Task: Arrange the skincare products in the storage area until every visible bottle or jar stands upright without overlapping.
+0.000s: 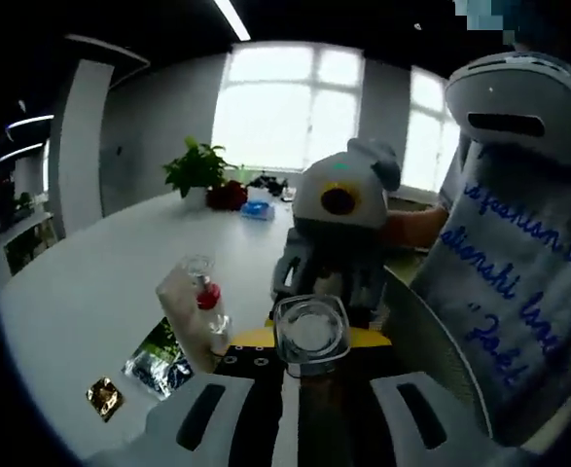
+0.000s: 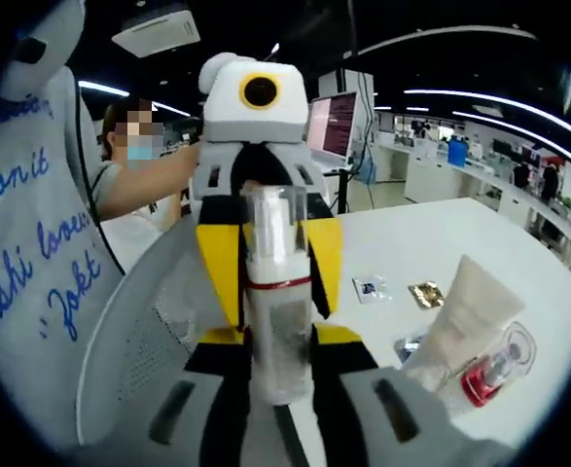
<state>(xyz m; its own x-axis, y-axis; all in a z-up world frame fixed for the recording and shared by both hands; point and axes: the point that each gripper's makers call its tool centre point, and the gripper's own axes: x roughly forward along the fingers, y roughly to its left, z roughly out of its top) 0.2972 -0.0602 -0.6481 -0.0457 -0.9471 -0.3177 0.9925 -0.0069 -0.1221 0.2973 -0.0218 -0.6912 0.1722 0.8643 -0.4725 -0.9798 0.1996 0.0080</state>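
A clear bottle (image 2: 279, 321) with a red band is held up off the table, between the two grippers, which point at each other. My right gripper (image 2: 279, 341) is shut on its lower body. The left gripper's yellow pads (image 2: 217, 263) clamp its clear cap end. In the left gripper view I see the bottle (image 1: 309, 336) end-on between my left gripper's (image 1: 309, 342) yellow-tipped jaws, with the right gripper (image 1: 339, 219) behind it. On the white table (image 1: 81, 292) lie a cream tube (image 1: 183, 311) and a small red-capped clear bottle (image 1: 208, 298); in the right gripper view, the same tube (image 2: 465, 316) and small bottle (image 2: 497, 368).
Foil sachets (image 1: 157, 368) and a gold one (image 1: 105, 397) lie by the tube; the sachets (image 2: 371, 287) show in the right gripper view too. A plant (image 1: 197, 170) and a blue tissue box (image 1: 258, 209) stand at the far end. A grey mesh chair (image 2: 149, 341) and a person in a lettered white shirt (image 1: 518, 282) are close.
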